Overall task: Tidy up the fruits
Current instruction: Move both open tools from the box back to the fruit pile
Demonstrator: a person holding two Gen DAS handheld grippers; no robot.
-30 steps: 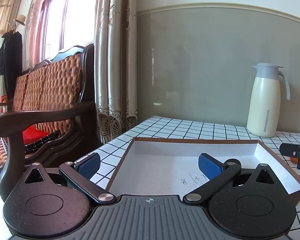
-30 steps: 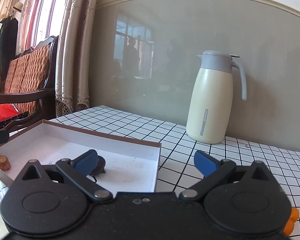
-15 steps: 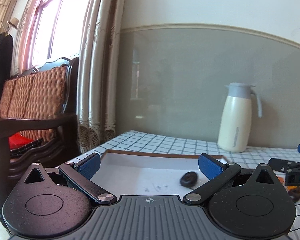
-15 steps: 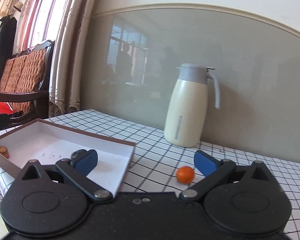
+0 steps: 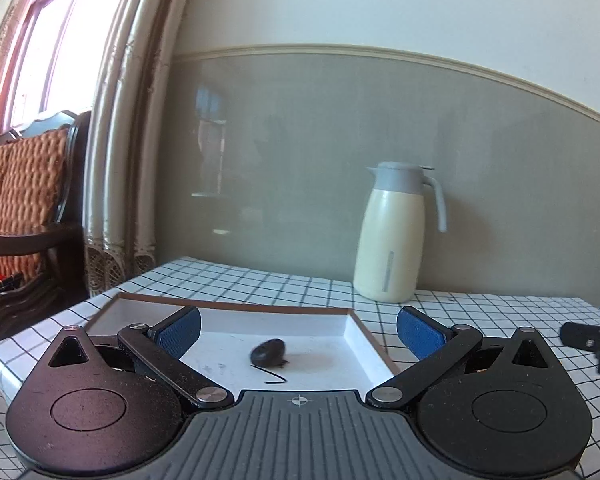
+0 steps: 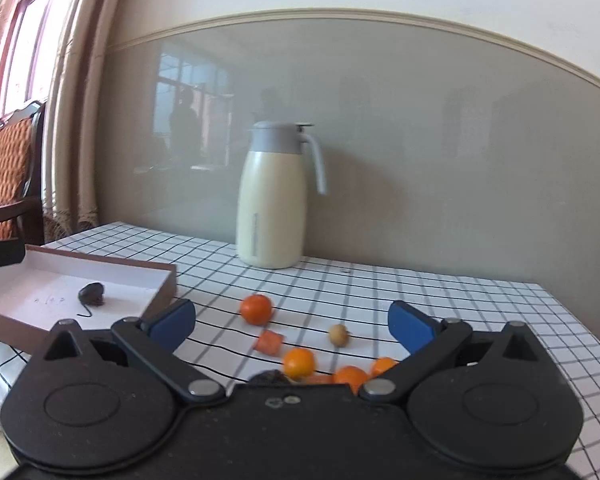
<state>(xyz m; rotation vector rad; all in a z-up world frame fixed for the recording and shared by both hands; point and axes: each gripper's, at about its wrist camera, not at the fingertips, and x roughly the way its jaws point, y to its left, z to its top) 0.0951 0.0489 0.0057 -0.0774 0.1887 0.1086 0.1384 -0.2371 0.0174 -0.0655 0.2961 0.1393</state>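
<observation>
A shallow box (image 6: pixel 162 280) sits at the left of the desk (image 6: pixel 420 292), one small fruit (image 6: pixel 91 294) lying in it. Right of the box, loose fruits (image 6: pixel 256 309) lie scattered. Behind them a jug (image 6: pixel 272 200) stands by the wall.

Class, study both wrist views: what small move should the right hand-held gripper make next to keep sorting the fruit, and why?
Probably lower the right hand-held gripper onto the nearest orange. Its jaws stand open and hold nothing, several oranges lie loose on the checked tablecloth, and the box holds only one dark fruit. That orange sits between the fingers' line, so little travel seems needed.
</observation>
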